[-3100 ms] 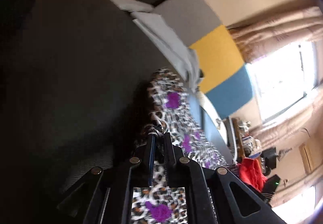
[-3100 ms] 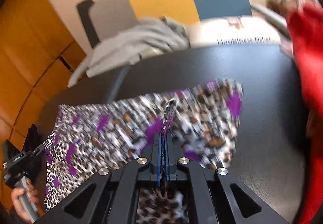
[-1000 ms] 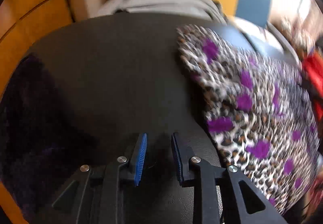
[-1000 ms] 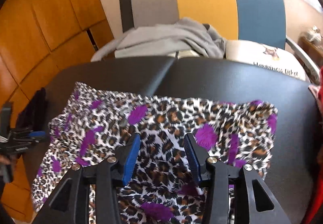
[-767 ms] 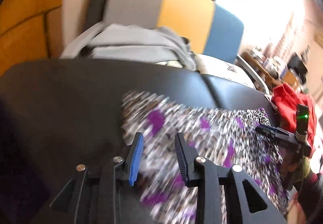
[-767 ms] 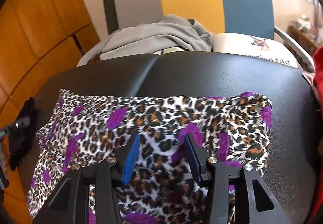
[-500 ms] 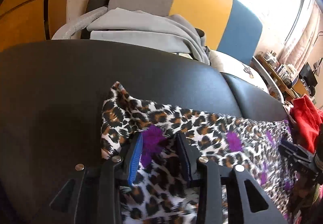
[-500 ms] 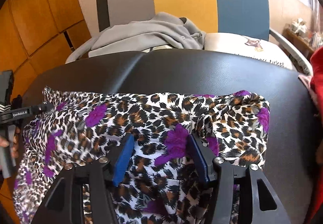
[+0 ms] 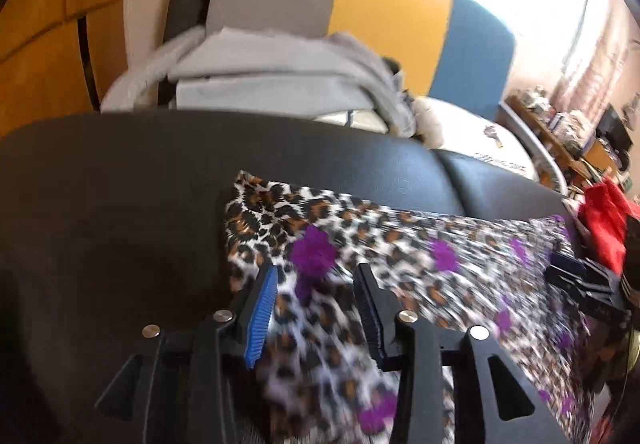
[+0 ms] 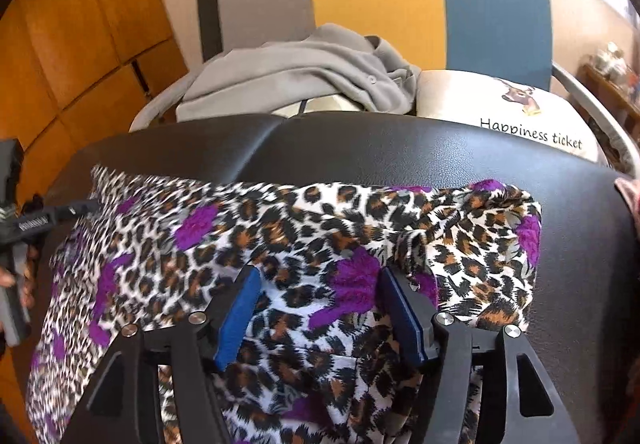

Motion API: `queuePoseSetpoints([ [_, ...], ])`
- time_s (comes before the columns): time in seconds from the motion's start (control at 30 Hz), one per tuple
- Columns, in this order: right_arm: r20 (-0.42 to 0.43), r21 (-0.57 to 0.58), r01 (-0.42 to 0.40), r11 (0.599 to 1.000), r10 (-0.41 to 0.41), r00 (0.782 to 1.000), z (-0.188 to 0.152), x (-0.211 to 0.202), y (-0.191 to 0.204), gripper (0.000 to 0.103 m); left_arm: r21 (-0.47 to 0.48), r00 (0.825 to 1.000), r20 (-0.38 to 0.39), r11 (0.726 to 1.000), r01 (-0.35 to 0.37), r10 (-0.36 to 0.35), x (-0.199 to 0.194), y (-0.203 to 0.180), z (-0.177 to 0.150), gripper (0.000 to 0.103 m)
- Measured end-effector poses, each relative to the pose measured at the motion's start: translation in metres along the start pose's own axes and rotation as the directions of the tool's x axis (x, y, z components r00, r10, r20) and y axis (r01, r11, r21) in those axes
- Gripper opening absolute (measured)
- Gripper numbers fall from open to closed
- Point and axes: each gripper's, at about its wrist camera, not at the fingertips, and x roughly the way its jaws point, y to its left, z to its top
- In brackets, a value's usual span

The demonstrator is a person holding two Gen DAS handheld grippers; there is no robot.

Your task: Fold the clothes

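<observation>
The left hand-held gripper hovers with jaws apart over the left end of the leopard-print garment, which lies spread across the black bench. The right hand-held gripper, jaws also apart, hangs over its right half.

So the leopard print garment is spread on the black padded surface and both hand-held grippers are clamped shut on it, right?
Not quite. The leopard print garment is spread on the black padded surface, but both are open: the right hand-held gripper in the right wrist view and the left hand-held gripper in the left wrist view each show parted jaws over the cloth.
</observation>
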Motion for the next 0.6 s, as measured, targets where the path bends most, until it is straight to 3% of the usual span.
queuePoseSetpoints([
  [0.1,-0.002,0.007,-0.052,0.999,0.052,0.999,-0.013,-0.024,0.005,0.064,0.017,0.999,0.011,0.999,0.051,-0.051,-0.034,-0.003,-0.02,0.045],
  [0.27,-0.005,0.019,-0.138,0.99,0.138,0.99,-0.035,-0.065,0.013,0.068,-0.021,0.99,-0.018,0.99,0.142,-0.142,-0.084,-0.002,-0.084,0.046],
  [0.5,-0.123,0.034,-0.138,0.99,0.142,0.982,-0.135,-0.112,0.039,0.069,-0.011,0.973,-0.043,0.974,0.225,-0.225,-0.134,-0.021,-0.169,0.048],
  [0.53,-0.131,0.031,-0.112,0.993,0.115,0.985,-0.145,-0.113,0.04,0.069,0.017,0.975,-0.06,0.976,0.217,-0.216,-0.137,-0.028,-0.179,0.049],
  [0.6,-0.136,0.031,-0.062,0.998,0.066,0.989,-0.162,-0.117,0.037,0.069,0.089,0.987,-0.102,0.987,0.136,-0.126,-0.137,-0.039,-0.199,0.049],
])
